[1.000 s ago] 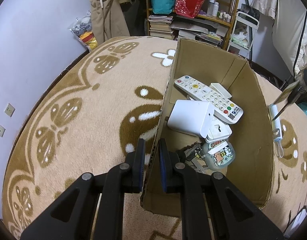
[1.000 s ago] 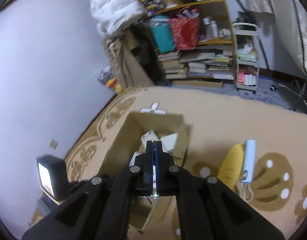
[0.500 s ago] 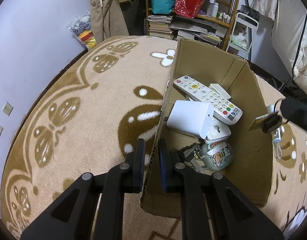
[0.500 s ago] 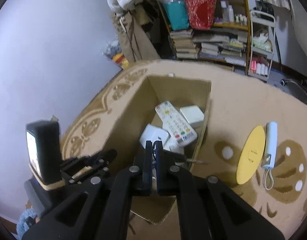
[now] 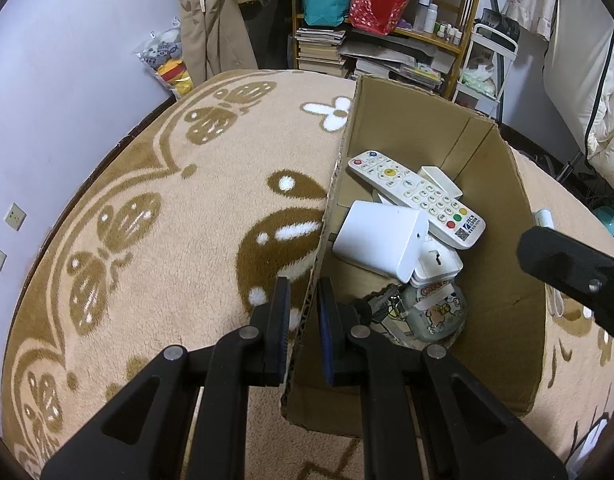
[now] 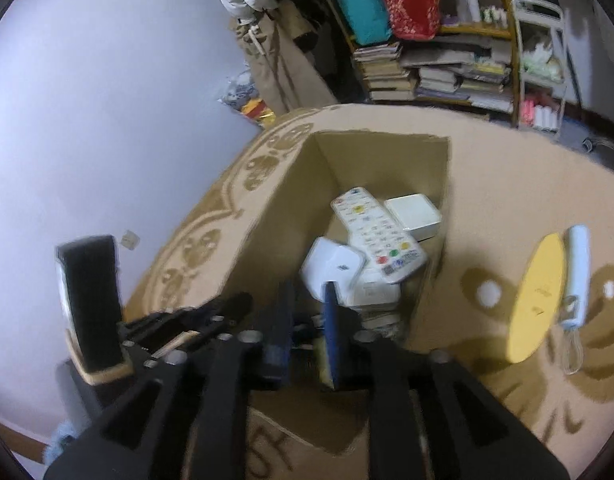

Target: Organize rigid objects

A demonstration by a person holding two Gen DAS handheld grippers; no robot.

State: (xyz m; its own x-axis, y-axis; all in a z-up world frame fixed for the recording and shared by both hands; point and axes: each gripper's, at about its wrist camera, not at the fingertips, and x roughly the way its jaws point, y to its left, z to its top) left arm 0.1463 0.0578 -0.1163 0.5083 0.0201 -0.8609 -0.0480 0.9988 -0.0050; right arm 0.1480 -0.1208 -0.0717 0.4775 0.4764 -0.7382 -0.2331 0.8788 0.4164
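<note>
An open cardboard box (image 5: 503, 216) lies on the rug. My left gripper (image 5: 305, 292) is shut on the box's left wall. Inside lie a white remote (image 5: 415, 196), a white rectangular device (image 5: 381, 240), a small cartoon-printed jar (image 5: 435, 312) and a dark bunch of keys (image 5: 381, 304). My right gripper (image 6: 309, 300) hangs over the near end of the box (image 6: 371, 156), its jaws opening with nothing between them. One of its fingers (image 5: 567, 268) shows at the right of the left wrist view.
A yellow oval disc (image 6: 537, 296) and a pale blue hand whisk (image 6: 577, 268) lie on the rug right of the box. Shelves of books and bags (image 5: 387, 12) stand behind it. A wall (image 5: 67, 80) runs along the left.
My right gripper came down over the box and its jaws parted; the small thing it carried is no longer between them. The left gripper and the box stayed still.
</note>
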